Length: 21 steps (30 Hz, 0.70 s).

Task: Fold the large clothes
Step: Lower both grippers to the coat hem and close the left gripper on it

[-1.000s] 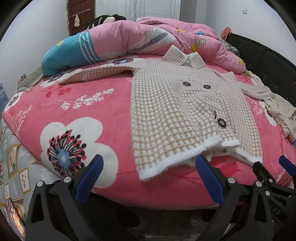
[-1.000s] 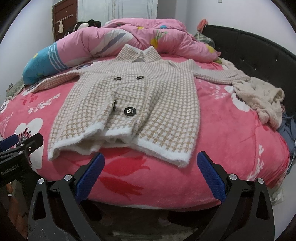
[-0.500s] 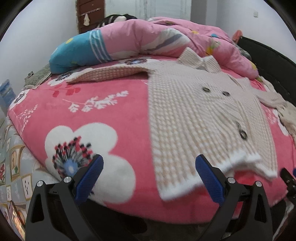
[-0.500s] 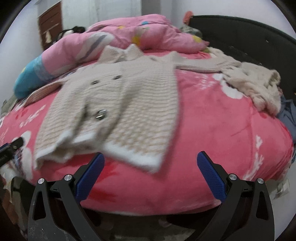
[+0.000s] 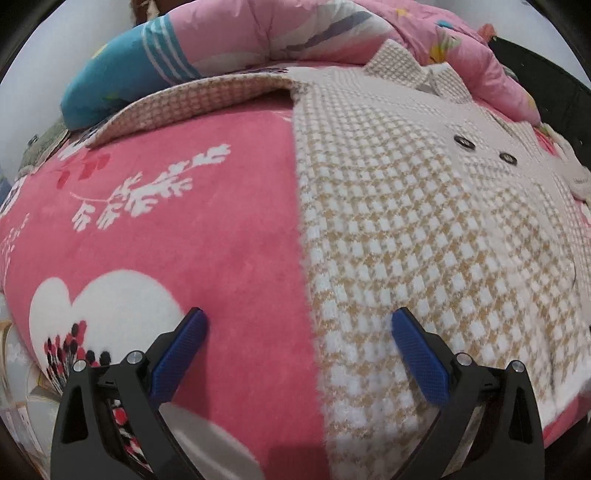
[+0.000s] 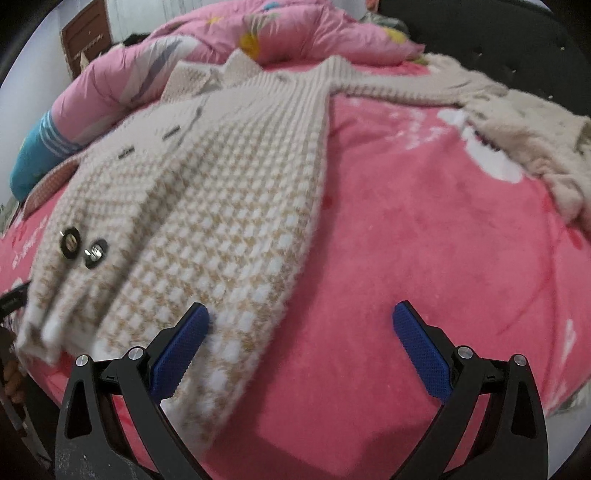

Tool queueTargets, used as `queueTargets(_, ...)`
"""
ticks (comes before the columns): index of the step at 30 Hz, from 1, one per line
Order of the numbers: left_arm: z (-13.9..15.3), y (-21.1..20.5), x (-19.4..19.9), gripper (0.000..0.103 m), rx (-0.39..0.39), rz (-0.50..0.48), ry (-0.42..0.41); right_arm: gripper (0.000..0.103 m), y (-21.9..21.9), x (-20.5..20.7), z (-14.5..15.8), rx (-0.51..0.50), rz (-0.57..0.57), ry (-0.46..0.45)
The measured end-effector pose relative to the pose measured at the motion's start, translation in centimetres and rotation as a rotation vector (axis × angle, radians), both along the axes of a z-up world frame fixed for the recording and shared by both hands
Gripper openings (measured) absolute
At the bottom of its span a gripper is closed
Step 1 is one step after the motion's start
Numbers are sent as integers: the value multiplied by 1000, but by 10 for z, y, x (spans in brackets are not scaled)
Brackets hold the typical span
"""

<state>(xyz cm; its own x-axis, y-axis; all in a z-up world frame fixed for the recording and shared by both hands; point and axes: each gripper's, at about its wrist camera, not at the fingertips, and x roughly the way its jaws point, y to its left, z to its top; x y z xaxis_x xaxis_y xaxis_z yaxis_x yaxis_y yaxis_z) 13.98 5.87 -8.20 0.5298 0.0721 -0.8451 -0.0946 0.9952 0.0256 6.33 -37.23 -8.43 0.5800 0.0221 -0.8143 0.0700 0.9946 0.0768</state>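
Beige-and-white houndstooth knit cardigan [image 5: 424,229] w/ dark round buttons lies flat, front up, on pink fleece blanket w/ white flower print [image 5: 184,229] covering the bed; collar toward the far end, white fuzzy hem toward the cameras. One sleeve [image 5: 192,99] extends out sideways in left wrist view; the other sleeve [image 6: 406,85] extends toward the headboard side in right wrist view. Two buttons [image 5: 484,147] visible near the chest in left view; two more [image 6: 83,245] sit close together near the hem in right view.

Left gripper [image 5: 299,350], black frame w/ blue textured pads: jaws spread wide, holding nothing. It straddles the cardigan's side edge – one pad [image 5: 417,358] over the knit, the other [image 5: 177,354] over bare blanket. Contact w/ fabric cannot be told.

Right gripper [image 6: 301,347], same build: jaws spread wide, nothing held. It straddles the opposite side edge near the hem – one pad [image 6: 181,350] over the knit, the other [image 6: 421,354] over blanket.

Surroundings: pink quilt w/ blue striped end [image 5: 240,40] bunched along the far side of the bed, just beyond the collar; cream fluffy garment [image 6: 535,144] crumpled on the blanket near the second sleeve's end; black tufted headboard [image 6: 517,40] behind it; brown wooden door [image 6: 86,33] at rear
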Motion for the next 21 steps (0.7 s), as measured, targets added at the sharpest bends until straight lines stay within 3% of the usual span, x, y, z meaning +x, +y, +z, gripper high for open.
queueTargets(5,-3,7,-1,99,-44,-30,-4,96,-2,-13,-5,9,46,-59)
queueTargets(11,-2,3,-8,99,-32,-39,-53,96,-8,-7,3,57,62,-42)
queueTargets(13,5,6,-19,99,-79,-54,-103,96,-14,-9,11,117,82,-61)
queueTargets(17,20,14,-41,98,-263,-129,-199,91,-25,-6,14,256,129,-46)
queueTargets(18,20,13,-42,97,-301,-146,-196,86,-27,-4,12,280,132,-32)
queueTargets(21,11,10,-35,82,-387,-160,-154,74,-33,14,5,334,112,3)
